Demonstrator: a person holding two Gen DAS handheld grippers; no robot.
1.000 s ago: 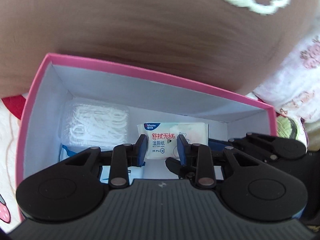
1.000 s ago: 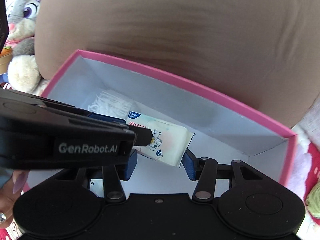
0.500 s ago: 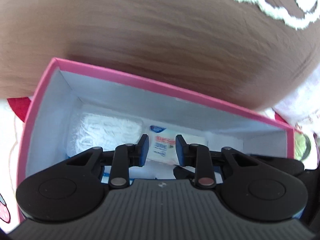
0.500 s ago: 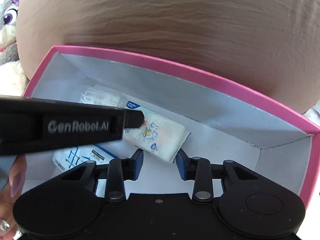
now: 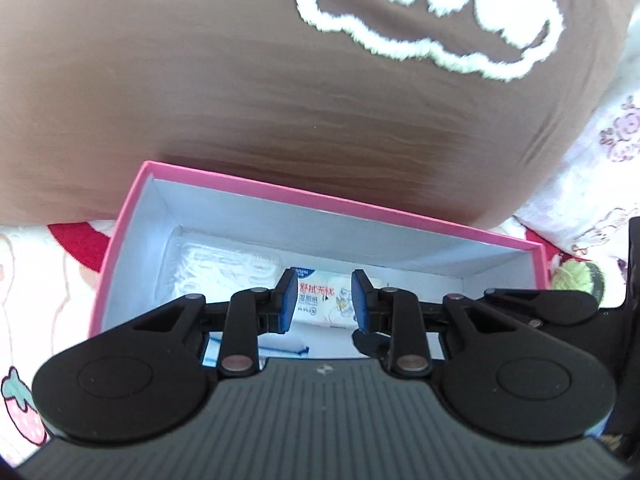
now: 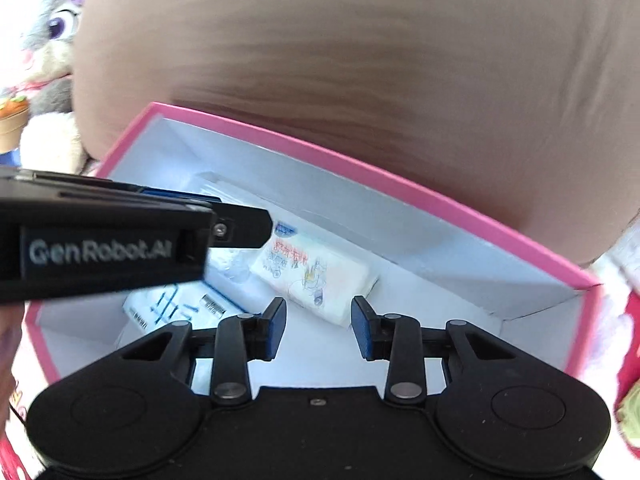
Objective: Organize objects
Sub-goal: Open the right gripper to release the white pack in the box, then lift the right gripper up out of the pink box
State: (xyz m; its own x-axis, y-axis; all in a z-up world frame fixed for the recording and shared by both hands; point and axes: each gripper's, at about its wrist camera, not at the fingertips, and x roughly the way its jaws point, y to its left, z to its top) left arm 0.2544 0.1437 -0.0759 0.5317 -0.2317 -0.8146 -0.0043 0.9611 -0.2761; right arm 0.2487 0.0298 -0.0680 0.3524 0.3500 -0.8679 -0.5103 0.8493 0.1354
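A pink box [image 5: 320, 200] with a white inside holds a wet wipes pack [image 5: 324, 304], a clear packet of white pieces [image 5: 228, 272] and a blue-and-white packet [image 6: 172, 304]. The wipes pack [image 6: 316, 276] lies flat on the floor of the box [image 6: 320, 152]. My left gripper [image 5: 324, 276] hovers over the pack, pads a narrow gap apart with nothing pressed between them. From the right wrist, the left gripper [image 6: 248, 232] reaches in from the left, its tip by the pack's logo corner. My right gripper [image 6: 319, 304] is open, jaws opening, empty, just short of the pack.
A large brown cushion [image 5: 280, 100] with a white fluffy outline rises right behind the box. A grey rabbit plush [image 6: 52, 40] sits at the far left. Strawberry-print bedding [image 5: 24, 412] surrounds the box. A person's hand [image 6: 8, 340] shows at the left edge.
The left gripper has lifted away from the box, which looks smaller now. The wipes pack, tilted at the left finger earlier, lies flat. The right jaws stand narrower than a second ago.
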